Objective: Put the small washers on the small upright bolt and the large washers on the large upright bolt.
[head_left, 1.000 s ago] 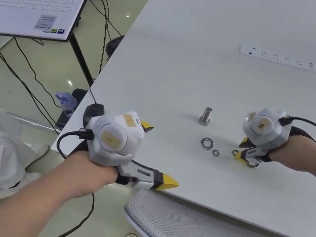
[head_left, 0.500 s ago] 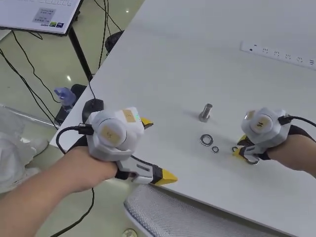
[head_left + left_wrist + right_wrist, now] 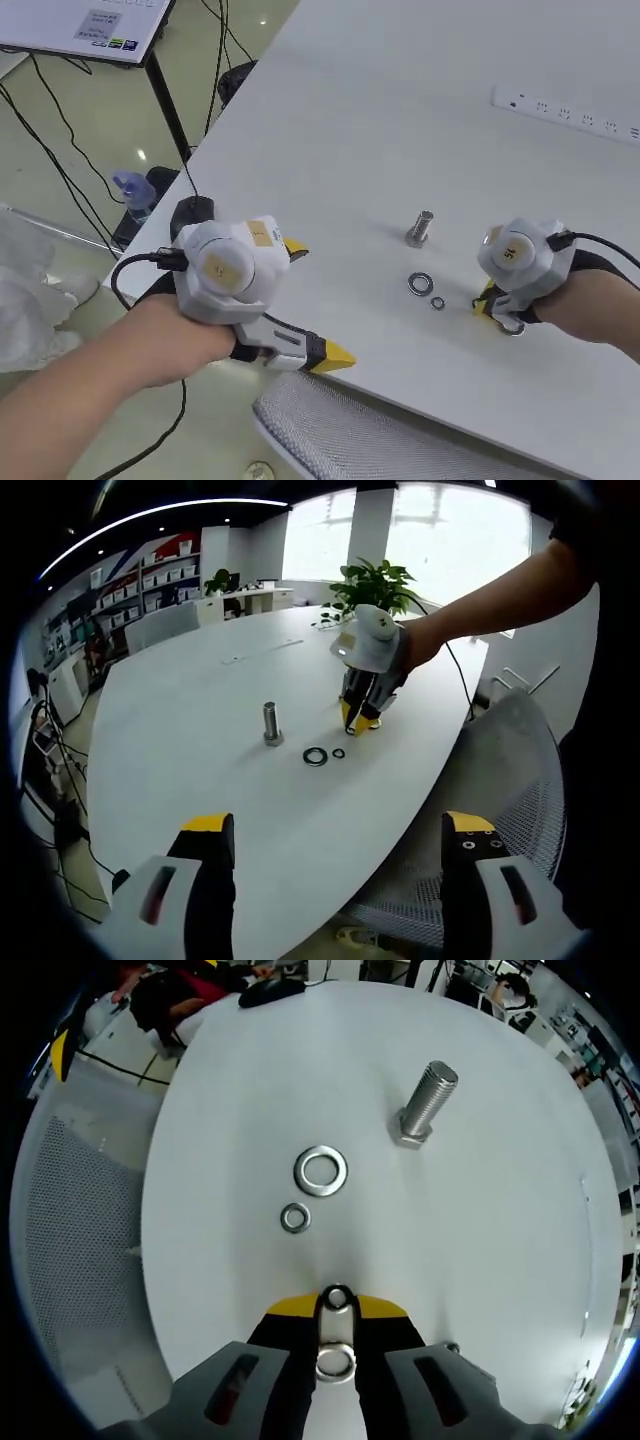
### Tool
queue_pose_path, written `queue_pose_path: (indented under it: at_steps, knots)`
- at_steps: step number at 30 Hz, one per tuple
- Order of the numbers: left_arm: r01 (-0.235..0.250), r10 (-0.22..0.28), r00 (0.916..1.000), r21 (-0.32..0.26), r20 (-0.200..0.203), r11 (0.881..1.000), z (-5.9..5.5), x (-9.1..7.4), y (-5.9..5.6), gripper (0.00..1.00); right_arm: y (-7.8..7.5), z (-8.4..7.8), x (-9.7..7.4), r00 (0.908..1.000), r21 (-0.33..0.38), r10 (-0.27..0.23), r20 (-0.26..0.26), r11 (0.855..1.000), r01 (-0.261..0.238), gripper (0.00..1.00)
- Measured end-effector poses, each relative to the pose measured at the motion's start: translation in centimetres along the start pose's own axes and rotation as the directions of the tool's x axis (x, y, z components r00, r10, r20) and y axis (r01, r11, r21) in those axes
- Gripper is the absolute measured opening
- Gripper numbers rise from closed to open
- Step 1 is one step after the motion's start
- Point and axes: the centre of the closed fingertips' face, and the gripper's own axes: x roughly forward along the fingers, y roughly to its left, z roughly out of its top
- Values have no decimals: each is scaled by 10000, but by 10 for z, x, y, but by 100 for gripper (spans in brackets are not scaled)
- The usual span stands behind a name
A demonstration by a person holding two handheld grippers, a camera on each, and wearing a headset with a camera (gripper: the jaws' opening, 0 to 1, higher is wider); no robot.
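- Mesh chair back sits closest, pushed up against the near edge of the white table.
- Left gripper is held at that near edge. Its yellow-tipped jaws are spread wide with nothing between them.
- Right gripper points down at the tabletop on the person's right, its jaws drawn close so that a narrow slit is left. A small ring sits right at the tips, and I cannot tell whether it is pinched or merely lying there.
- A larger ring lies on the table beneath those same jaws, partly covered by them.
- Just beyond the right gripper's tips, a loose small washer lies flat. A loose large washer lies just beside it, slightly farther on and not touching it.
- Farther still, the large bolt stands on its head near those two washers, its threaded shank up and bare.
- A white power strip lies well back on the table, to the right.
- A laptop rests on a separate desk at the far left.
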Motion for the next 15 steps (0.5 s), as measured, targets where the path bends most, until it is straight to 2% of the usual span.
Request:
queue_pose_path:
  at_steps: [3, 8, 15]
  knots:
    - [8, -8, 10000, -15, 26, 10000, 0, -1, -1, 85, 0, 0, 0, 10000, 160, 17, 32, 9999, -18, 13]
    - [-30, 30, 10000, -17, 52, 10000, 1, -2, -2, 85, 0, -1, 0, 9990, 597, 46, 450, 9982, -73, 13]
    - [10, -10, 10000, 22, -33, 10000, 1, -1, -4, 84, 3, 1, -2, 9984, 719, 151, 542, 9972, -190, 13]
